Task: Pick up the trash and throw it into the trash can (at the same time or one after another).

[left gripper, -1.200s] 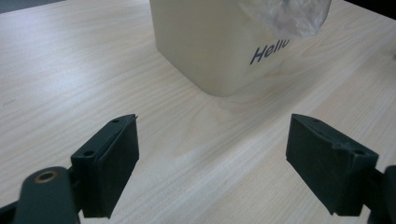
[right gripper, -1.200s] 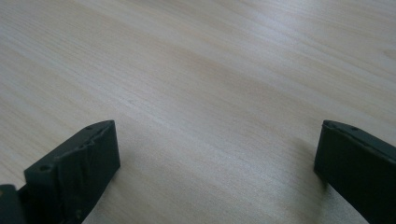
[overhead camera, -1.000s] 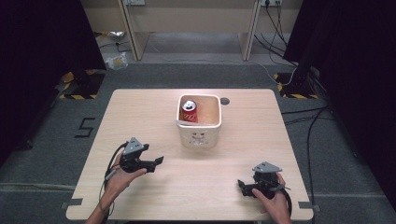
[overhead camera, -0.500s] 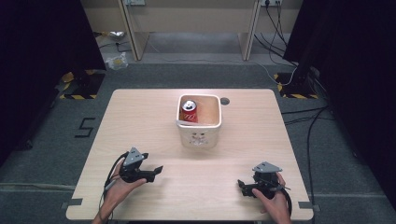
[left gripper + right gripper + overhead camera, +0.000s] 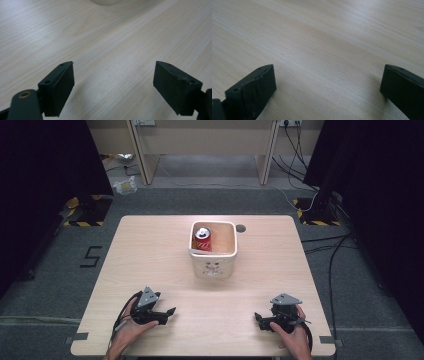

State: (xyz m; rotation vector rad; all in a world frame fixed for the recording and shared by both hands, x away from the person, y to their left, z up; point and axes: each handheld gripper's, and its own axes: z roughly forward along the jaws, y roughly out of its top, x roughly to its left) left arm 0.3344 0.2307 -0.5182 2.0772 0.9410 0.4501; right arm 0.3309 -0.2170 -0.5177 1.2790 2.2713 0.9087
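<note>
A white square bin (image 5: 215, 266) stands at the middle of the wooden table (image 5: 150, 255), with a red drink can (image 5: 202, 240) upright inside it at its left. My left gripper (image 5: 167, 316) rests near the table's front left, held by a hand, open with nothing between its jaws (image 5: 113, 85). My right gripper (image 5: 260, 320) rests near the front right, also hand-held and open over bare wood (image 5: 327, 87). The bin's base (image 5: 105, 2) peeks in at the top of the left gripper view.
A round cable hole (image 5: 241, 227) sits in the table just right of the bin's back corner. Cables (image 5: 330, 245) run on the floor at the right. A desk frame (image 5: 205, 150) stands behind the table.
My left gripper has moved back toward the table's front edge and lowered. The right gripper has stayed where it was.
</note>
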